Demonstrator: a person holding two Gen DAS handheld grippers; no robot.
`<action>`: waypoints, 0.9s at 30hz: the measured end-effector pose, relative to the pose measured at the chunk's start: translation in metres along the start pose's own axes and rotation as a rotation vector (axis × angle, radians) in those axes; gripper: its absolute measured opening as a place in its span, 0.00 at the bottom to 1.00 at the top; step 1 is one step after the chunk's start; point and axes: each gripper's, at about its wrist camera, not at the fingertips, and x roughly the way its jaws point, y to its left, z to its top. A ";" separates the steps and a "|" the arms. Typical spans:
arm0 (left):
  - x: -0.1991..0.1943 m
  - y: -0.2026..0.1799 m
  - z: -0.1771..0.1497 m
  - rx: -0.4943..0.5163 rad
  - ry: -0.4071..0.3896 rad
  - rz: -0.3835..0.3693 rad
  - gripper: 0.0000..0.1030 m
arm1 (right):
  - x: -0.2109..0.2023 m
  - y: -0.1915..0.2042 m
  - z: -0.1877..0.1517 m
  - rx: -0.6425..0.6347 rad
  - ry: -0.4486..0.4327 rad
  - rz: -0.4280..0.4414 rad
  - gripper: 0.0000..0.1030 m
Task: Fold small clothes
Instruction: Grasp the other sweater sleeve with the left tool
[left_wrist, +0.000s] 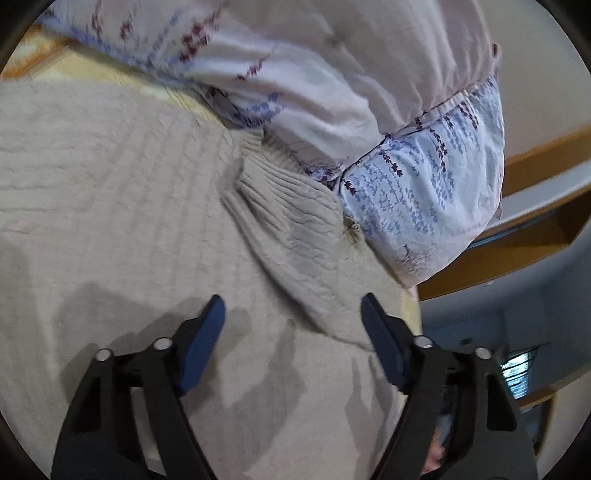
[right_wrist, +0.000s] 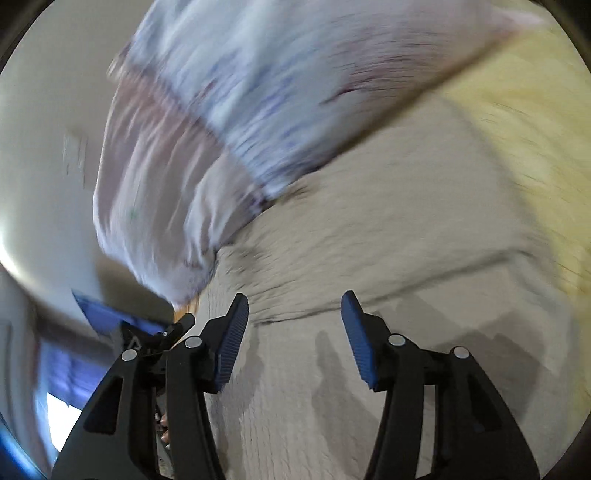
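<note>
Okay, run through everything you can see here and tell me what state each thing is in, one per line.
Left gripper: open, empty, over the sweater.
Right gripper: open, empty.
Beige knit sweater: lying spread out, sleeve creased.
Floral quilt: bunched up beside the sweater.

A beige knitted sweater (left_wrist: 110, 192) is being seen spread out flat, its ribbed cable texture facing up. One sleeve (left_wrist: 295, 236) is lying folded diagonally across the body, its ribbed cuff pointing toward the far edge. In the right wrist view, the sweater (right_wrist: 369, 258) is being blurred by motion.
</note>
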 end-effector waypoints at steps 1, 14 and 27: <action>0.004 0.001 0.001 -0.022 0.012 -0.008 0.63 | -0.006 -0.010 -0.001 0.044 -0.009 0.005 0.53; 0.039 0.015 0.020 -0.259 -0.015 -0.033 0.41 | -0.013 -0.065 0.011 0.253 -0.136 -0.083 0.46; -0.012 0.018 0.007 -0.185 -0.182 0.022 0.06 | -0.027 -0.063 0.009 0.180 -0.283 -0.119 0.10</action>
